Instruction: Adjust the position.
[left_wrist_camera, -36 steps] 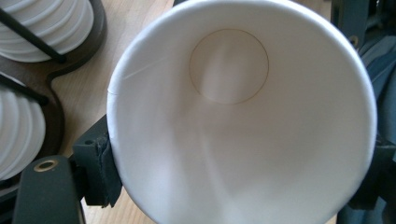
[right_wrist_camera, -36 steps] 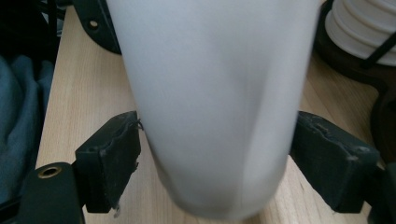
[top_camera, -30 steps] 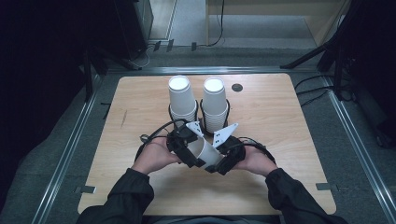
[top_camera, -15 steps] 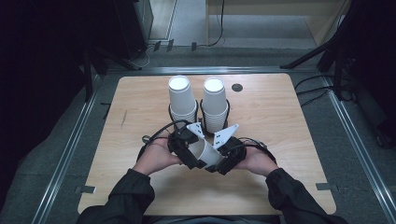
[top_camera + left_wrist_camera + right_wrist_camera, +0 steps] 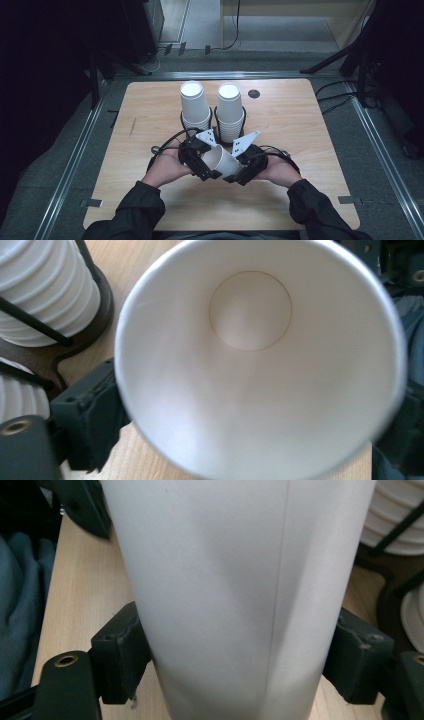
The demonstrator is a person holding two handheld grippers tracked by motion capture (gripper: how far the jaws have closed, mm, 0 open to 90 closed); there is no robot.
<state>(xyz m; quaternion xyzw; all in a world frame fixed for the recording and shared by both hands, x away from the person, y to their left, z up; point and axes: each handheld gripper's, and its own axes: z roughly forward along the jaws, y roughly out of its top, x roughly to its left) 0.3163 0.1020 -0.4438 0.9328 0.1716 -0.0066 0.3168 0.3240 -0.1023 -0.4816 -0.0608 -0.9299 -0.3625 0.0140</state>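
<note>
Item 1: left claw (image 5: 201,161), jaws just been opening, now released; the rim sits between them with no firm pinch.

Item 2: white paper cup (image 5: 220,159), held above the counter (image 5: 300,125) between both hands, near 2 racked cup stacks (image 5: 195,105). Its long axis runs hand to hand, the mouth (image 5: 260,365) facing the left claw and the base toward the right.

Item 3: right claw (image 5: 241,168), jaws just been closing, now grasping the cup wall (image 5: 240,595) crosswise. Judged nearer for carrying on.

Wood table (image 5: 310,130); two cup stacks in black holders (image 5: 195,107) (image 5: 230,112) at 12 o'clock, dark disc (image 5: 254,93) at 1.
</note>
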